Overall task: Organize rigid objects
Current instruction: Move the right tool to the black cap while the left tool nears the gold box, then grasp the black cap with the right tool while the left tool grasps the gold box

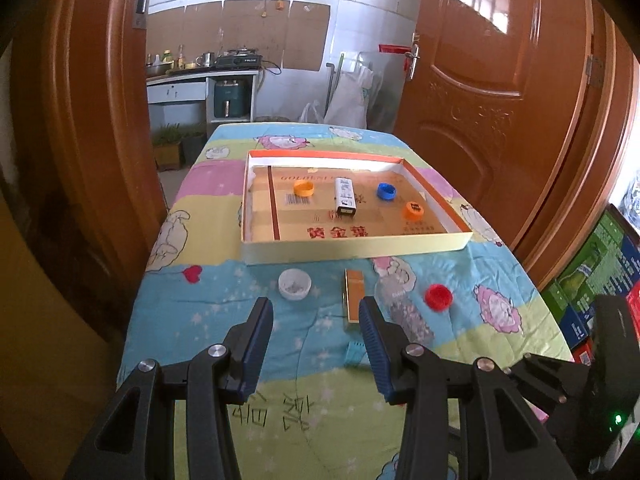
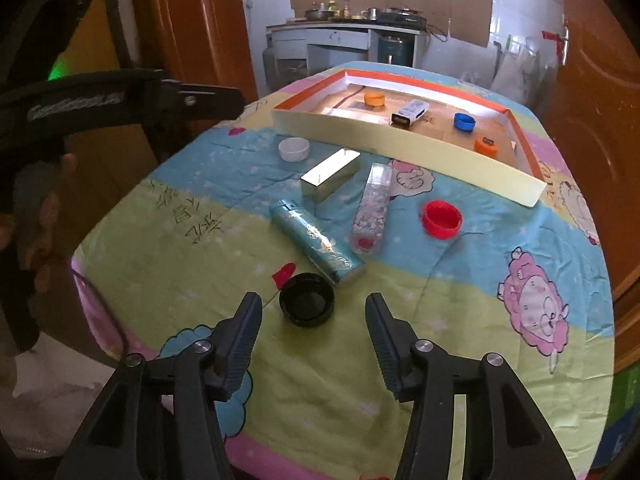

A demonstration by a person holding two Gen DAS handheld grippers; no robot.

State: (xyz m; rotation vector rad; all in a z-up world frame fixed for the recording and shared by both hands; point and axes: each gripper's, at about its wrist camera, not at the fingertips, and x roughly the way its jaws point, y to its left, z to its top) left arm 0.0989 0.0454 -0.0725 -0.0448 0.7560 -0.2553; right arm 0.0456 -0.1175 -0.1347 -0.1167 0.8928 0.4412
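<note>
**Both Grippers Empty Above the Loose Items, Tray Partly Filled**

Left wrist view. Saw left gripper [image 1: 316, 320] with jaws apart and nothing between them, poised over the patterned cloth [image 1: 224, 320]. Found the shallow cardboard tray [image 1: 352, 249] at twelve o'clock, already holding a yellow-orange cap [image 1: 303, 189], a white lighter [image 1: 345, 197], a blue cap [image 1: 386, 191] and an orange cap [image 1: 414, 211]. Outside it: white cap [image 1: 295, 284] at eleven o'clock, gold box [image 1: 354, 295] just past the right finger, clear lighter [image 1: 408, 312] and red cap [image 1: 439, 298] at one o'clock. Could make out only a sliver of a teal object behind the right finger.

Right wrist view. Saw right gripper [image 2: 314, 316] likewise apart and empty, with the black cap [image 2: 307, 299] lying just ahead, between the fingertips' line and slightly toward eleven o'clock. Beyond it, teal lighter [image 2: 316, 242] touching or nearly touching the cap; could not tell which. Judged best to shift slightly toward the cap, straddle its rim squarely, then close without nudging the teal lighter. Noted the left device and a dim hand at nine o'clock, too dark to read; tray's near wall hid part of its floor.
</note>
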